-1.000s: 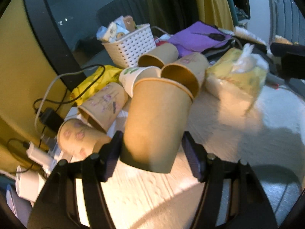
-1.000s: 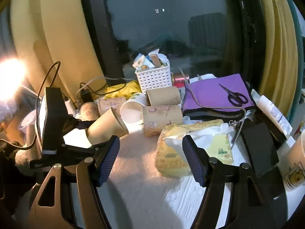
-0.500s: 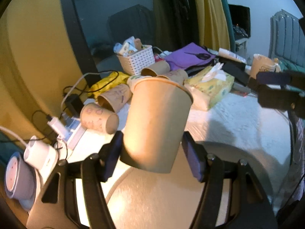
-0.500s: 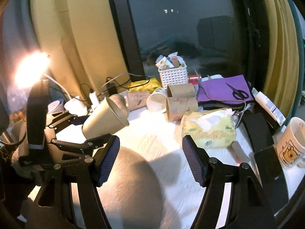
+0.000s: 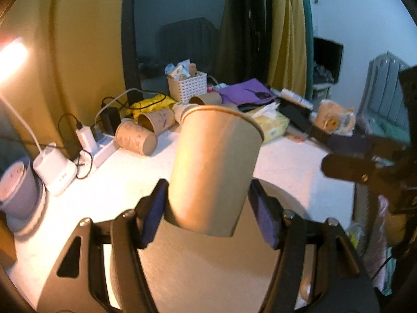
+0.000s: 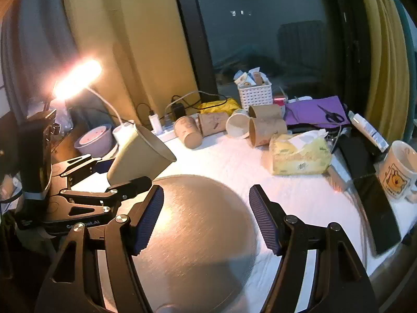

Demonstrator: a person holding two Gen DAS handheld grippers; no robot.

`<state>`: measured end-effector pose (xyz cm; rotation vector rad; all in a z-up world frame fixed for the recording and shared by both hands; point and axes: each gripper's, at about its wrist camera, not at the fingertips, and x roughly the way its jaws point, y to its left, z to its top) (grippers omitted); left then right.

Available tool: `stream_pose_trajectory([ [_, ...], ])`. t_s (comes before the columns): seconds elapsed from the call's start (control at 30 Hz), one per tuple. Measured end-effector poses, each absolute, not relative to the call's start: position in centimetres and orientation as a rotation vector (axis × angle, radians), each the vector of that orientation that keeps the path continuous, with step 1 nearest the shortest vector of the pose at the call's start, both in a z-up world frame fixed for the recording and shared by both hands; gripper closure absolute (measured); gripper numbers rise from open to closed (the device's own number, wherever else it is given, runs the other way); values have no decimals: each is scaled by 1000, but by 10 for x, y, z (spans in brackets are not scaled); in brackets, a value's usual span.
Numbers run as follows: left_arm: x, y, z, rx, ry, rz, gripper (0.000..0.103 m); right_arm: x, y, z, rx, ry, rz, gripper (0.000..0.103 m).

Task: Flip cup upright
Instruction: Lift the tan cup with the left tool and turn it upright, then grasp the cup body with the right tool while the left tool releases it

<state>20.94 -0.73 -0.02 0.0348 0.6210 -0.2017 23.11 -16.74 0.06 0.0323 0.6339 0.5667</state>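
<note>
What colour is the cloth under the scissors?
Purple. The flat purple cloth beneath the black-handled scissors shows best in the right wrist view.

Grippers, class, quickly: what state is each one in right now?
Left gripper: fingers closed on the paper cup, lifted and tilted.
Right gripper: open, holding nothing.

The left gripper fills the lower middle of its own frame, both blue-padded fingers pressed against the sides of a tan paper cup whose rim tips toward the upper right. In the right wrist frame it reaches in from the left edge, raised. The right gripper sits at the lower centre of its frame, jaws spread wide with nothing between them
</note>
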Motion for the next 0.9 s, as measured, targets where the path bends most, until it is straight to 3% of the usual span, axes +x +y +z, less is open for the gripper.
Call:
stream_pose_trajectory([
  [0.9, 51, -10, -36, -186, 390, -292, 39, 126, -144, -23, 235, 676, 913, 32],
])
